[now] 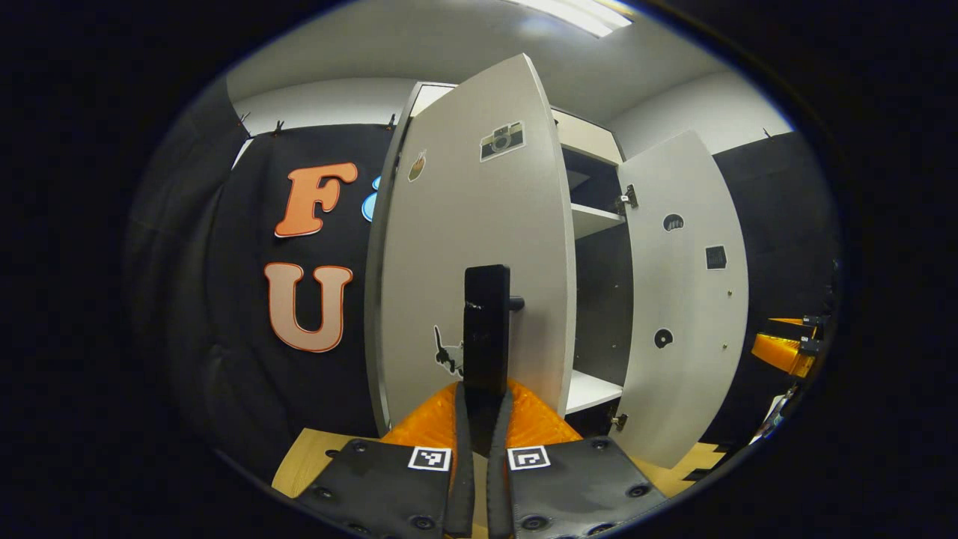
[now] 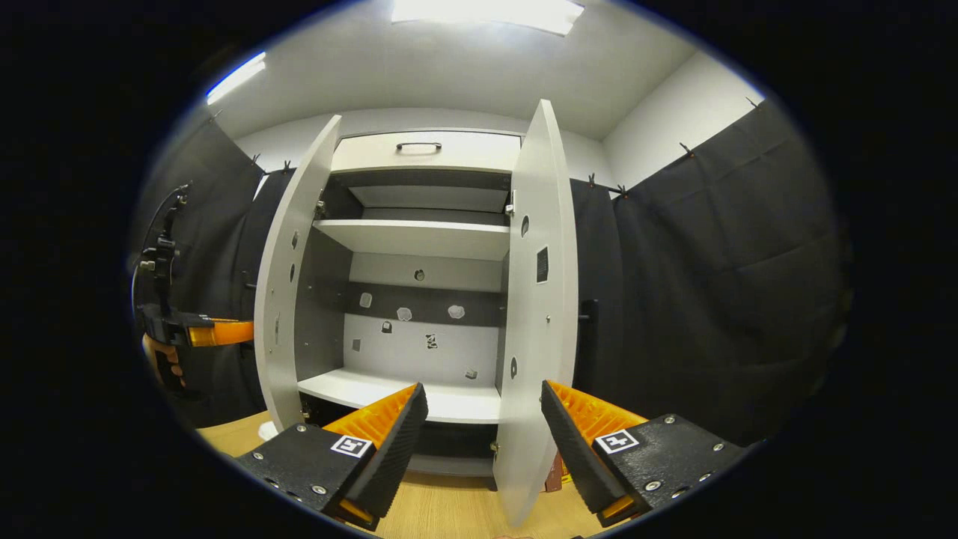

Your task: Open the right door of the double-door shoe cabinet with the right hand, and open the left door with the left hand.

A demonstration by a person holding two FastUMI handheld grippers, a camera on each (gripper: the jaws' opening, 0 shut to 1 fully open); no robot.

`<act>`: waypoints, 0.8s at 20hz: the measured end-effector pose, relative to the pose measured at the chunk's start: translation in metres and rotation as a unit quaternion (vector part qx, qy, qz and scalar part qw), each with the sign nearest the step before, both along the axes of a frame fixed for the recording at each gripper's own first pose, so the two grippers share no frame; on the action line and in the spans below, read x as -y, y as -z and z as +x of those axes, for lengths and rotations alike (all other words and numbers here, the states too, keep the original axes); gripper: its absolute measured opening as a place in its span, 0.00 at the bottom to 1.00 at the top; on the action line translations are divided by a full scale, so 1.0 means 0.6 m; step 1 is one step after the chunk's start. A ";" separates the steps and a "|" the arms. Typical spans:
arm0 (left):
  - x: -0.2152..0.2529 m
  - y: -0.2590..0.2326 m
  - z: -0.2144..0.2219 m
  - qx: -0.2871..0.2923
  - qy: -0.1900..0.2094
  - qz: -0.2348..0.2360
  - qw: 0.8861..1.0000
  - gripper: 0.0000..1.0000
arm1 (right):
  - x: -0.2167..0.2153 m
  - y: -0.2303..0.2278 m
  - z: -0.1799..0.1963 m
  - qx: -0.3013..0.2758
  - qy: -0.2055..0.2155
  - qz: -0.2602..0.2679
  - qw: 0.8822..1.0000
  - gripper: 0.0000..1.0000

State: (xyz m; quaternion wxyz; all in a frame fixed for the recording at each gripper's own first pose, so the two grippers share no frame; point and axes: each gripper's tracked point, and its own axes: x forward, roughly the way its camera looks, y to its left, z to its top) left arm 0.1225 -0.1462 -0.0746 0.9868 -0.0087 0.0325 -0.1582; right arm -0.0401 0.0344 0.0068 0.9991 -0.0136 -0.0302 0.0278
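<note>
Left claw [image 1: 480, 419] was clamped narrow on the black handle [image 1: 486, 329] of the left door [image 1: 464, 247], which stood swung open. Right claw [image 2: 479, 434] stood wide, free, the right door [image 2: 535, 314] edge-on between its fingers; the shoe cabinet [image 2: 419, 239] interior was open ahead.

In the right gripper view we see our right gripper [image 2: 479, 427] with jaws wide apart, the edge of the right door [image 2: 535, 314] between them. The cabinet [image 2: 419, 239] stands open, left door [image 2: 288, 284] swung out. Our left gripper [image 2: 217, 332] sits beyond it.
</note>
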 end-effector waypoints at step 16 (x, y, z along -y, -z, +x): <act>-0.123 -0.009 0.004 0.009 -0.101 -0.005 0.995 0.06 | -0.048 0.005 0.028 -0.004 -0.019 0.002 1.000 0.93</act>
